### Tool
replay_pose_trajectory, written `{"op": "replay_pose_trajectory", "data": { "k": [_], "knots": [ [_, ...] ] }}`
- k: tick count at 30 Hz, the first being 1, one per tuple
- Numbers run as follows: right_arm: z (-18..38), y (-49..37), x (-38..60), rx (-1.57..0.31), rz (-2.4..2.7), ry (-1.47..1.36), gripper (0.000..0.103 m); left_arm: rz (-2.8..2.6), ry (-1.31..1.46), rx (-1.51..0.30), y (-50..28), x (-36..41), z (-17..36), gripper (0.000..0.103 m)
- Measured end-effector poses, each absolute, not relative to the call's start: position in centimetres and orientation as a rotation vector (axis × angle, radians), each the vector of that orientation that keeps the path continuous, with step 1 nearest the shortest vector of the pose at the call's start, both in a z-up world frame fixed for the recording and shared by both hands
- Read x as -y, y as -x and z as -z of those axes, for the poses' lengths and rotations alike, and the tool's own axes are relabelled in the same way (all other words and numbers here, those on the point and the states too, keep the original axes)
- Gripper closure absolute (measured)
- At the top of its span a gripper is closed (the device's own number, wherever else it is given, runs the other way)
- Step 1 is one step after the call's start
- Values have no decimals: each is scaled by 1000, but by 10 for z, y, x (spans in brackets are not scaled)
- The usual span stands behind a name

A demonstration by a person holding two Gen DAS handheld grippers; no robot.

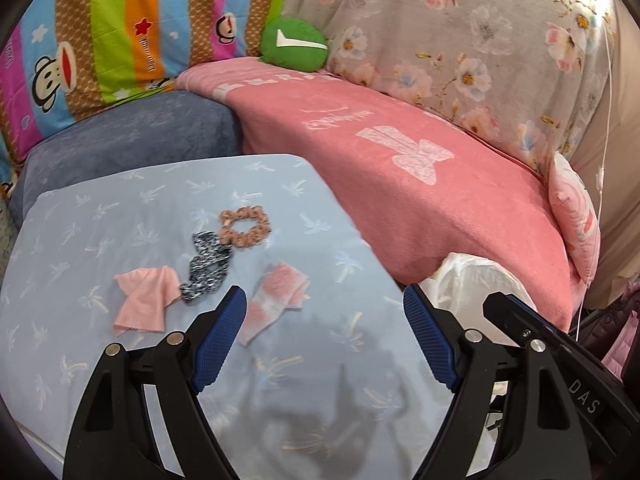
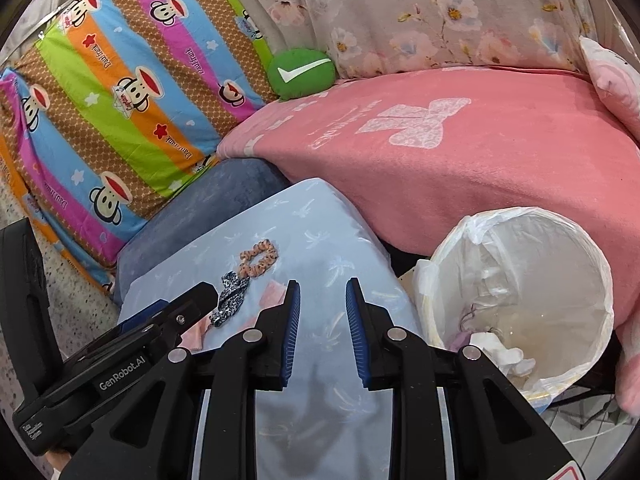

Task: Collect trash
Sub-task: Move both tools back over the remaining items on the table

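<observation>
On a light blue pillow (image 1: 120, 360) lie a pink cloth scrap (image 1: 144, 304), a pink-and-white scrap (image 1: 276, 296), a black-and-white scrunchie (image 1: 206, 270) and a peach scrunchie (image 1: 245, 226). My left gripper (image 1: 325, 308) is open and empty, just right of the pink-and-white scrap. My right gripper (image 2: 322, 300) is open and empty above the pillow (image 2: 320, 240). A white-lined trash bin (image 2: 520, 300) with some paper inside stands to its right. The scrunchies (image 2: 258, 258) lie ahead and left of the right gripper. The left gripper's body (image 2: 132, 344) shows at lower left.
A pink blanket (image 1: 400, 184) covers the bed behind. A green round cushion (image 1: 294, 42), a striped monkey-print pillow (image 1: 100, 40), a floral quilt (image 1: 460, 40) and a blue cushion (image 1: 120, 140) lie further back. The bin's bag (image 1: 472, 280) shows by the right finger.
</observation>
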State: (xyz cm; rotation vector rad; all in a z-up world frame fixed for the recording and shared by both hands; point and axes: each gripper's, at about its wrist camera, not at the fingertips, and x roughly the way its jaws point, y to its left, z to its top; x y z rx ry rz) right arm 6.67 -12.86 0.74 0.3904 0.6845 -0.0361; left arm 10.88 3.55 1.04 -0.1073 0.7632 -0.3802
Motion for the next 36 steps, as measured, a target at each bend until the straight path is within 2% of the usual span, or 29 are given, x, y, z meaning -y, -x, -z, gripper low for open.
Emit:
{"op": "replay_pose_trajectory", "data": {
  "k": [11,24,33,36],
  "knots": [
    [13,-94,83,-752,-19,-340,67,264,150,-813,-121,-91,16,20],
    [64,-155,47,-870,-38,-333,67,81,205,-919,-160,-167,70,19],
    [95,-199,39,-921,1,-344,66,84,212,-971,-189,-177,96,20],
    [104,-208,38,-939,12,-349,66,99,212,-984,-193,-174,102,25]
  ]
}}
